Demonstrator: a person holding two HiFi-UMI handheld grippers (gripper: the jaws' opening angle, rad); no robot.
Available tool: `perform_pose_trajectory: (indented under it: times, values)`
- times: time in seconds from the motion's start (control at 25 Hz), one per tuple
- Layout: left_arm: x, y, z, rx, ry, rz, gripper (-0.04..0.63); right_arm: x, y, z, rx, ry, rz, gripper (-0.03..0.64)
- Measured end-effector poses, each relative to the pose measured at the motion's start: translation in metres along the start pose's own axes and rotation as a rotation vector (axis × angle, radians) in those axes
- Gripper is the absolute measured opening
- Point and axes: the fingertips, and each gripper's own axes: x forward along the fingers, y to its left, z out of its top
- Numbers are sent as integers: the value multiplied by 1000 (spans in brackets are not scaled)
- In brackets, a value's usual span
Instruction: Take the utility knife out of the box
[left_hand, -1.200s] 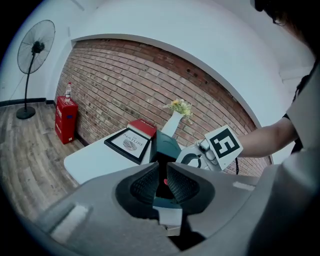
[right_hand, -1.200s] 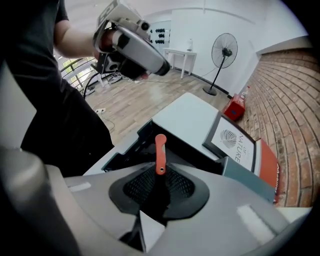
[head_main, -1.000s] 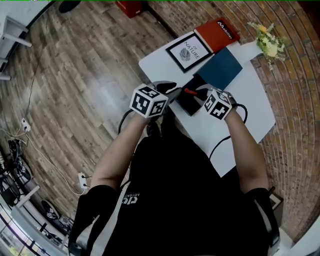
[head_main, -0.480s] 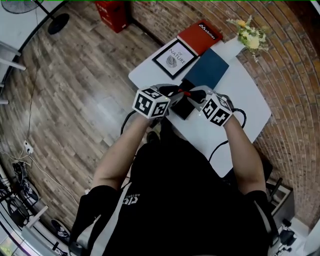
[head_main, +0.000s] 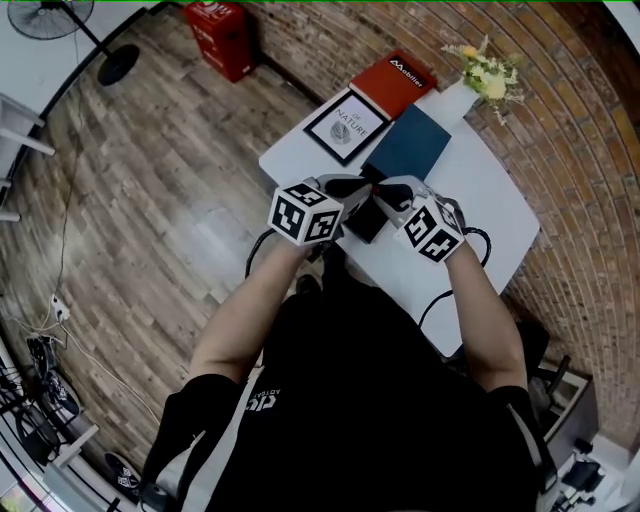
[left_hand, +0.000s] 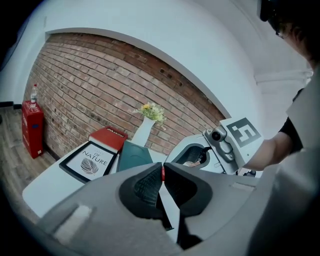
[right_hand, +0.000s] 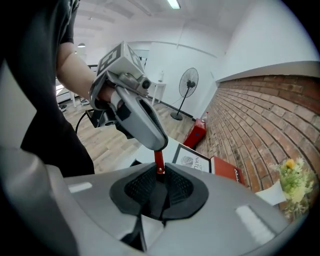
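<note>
The left gripper (head_main: 350, 186) comes in from 9 o'clock, held almost level over the near-left part of the white desk (head_main: 478, 195). Its jaws have just been closing and now stand pressed together, with only a thin red sliver of the utility knife (right_hand: 158, 159) showing between the pad tips. So this gripper has one end of the knife pinched.

The knife runs as a short red bar between the two sets of jaws, one end in each. It is up in the air, clear of the desk. From above it hangs over the 12 o'clock end of the black box (head_main: 362, 226), which lies on the desk just under the two grippers.

The right gripper (head_main: 392, 193) comes in from 4 o'clock and tilts steeply down. Its jaws have also just been closing and grip the knife's other end. The red bar, with a small rivet on it, sticks out past the pad tips at 12 o'clock in the right gripper view and goes straight into the left gripper's tip.

Behind the box a framed leaf print (head_main: 347, 127) lies at 11 o'clock. A red book (head_main: 398, 80) lies beyond it, and a flat dark blue cover (head_main: 408, 148) is at 1 o'clock. A white vase of flowers (head_main: 478, 78) stands at 2 o'clock.
</note>
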Motion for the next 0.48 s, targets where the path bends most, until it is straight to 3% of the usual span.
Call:
perform_pose_trajectory:
  times: [0.48]
  values:
    - [-33, -22, 11, 65, -26, 34, 15, -39, 6, 6, 201, -113, -92, 57]
